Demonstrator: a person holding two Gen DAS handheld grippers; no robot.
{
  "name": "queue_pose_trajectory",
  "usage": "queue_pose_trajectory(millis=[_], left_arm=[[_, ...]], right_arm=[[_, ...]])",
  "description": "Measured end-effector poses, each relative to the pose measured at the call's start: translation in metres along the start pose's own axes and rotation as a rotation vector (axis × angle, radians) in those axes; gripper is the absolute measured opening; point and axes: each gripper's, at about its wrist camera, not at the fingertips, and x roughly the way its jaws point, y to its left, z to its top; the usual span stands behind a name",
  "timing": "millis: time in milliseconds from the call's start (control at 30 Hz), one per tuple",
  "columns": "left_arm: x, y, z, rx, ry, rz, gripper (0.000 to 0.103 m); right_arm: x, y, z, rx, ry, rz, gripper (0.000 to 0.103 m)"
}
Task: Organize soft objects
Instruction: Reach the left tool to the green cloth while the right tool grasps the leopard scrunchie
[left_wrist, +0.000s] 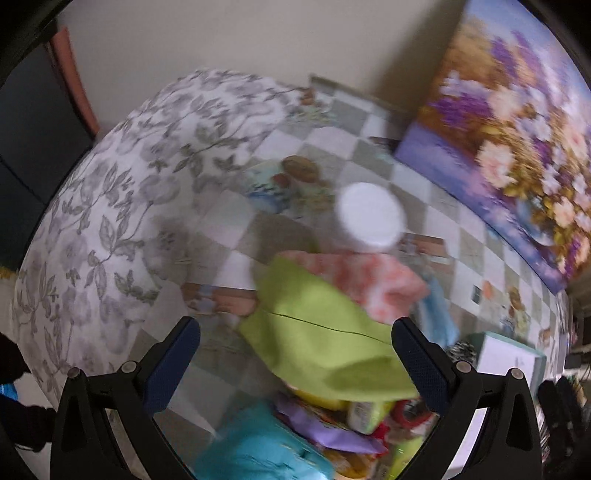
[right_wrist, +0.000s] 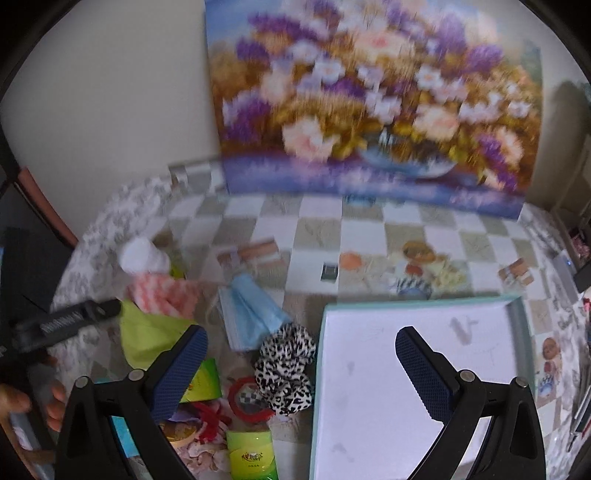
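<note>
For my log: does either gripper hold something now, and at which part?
Nothing is held. The left gripper is open above the green cloth; the right gripper is open, empty.

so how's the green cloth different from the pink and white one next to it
The green cloth is one plain lime colour and smooth; the pink and white cloth is patterned and looks fluffier. The green cloth lies nearer the grippers, the pink one behind it, by the white-capped bottle. Both lie loose on the tablecloth, ungripped.
</note>
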Motion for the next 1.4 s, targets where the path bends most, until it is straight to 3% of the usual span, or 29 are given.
queue_pose_trajectory(millis=[200, 500, 1000, 1167, 1400], left_arm=[[0.012, 0.018, 0.005, -0.040, 0.030, 0.022, 0.103], [0.012, -0.004, 0.004, 0.026, 0.045, -0.028, 0.103], [0.025, -0.012, 0.002, 0.026, 0.083, -0.037, 0.103], [0.025, -0.005, 0.004, 0.005, 0.071, -0.023, 0.103], [0.023, 0.000, 0.006, -0.012, 0.054, -0.022, 0.103]], right_arm=[[0.040, 0.012, -0.013, -0.016, 0.117, 0.017, 0.103], [0.063, 0.036, -0.027, -0.086, 0.168, 0.034, 0.098], [0.101, 0.038, -0.045, -0.113, 0.219, 0.015, 0.060], [0.101, 0.035, -0.045, -0.121, 0.192, 0.017, 0.038], [0.098, 0.027, -0.043, -0.093, 0.183, 0.040, 0.018]])
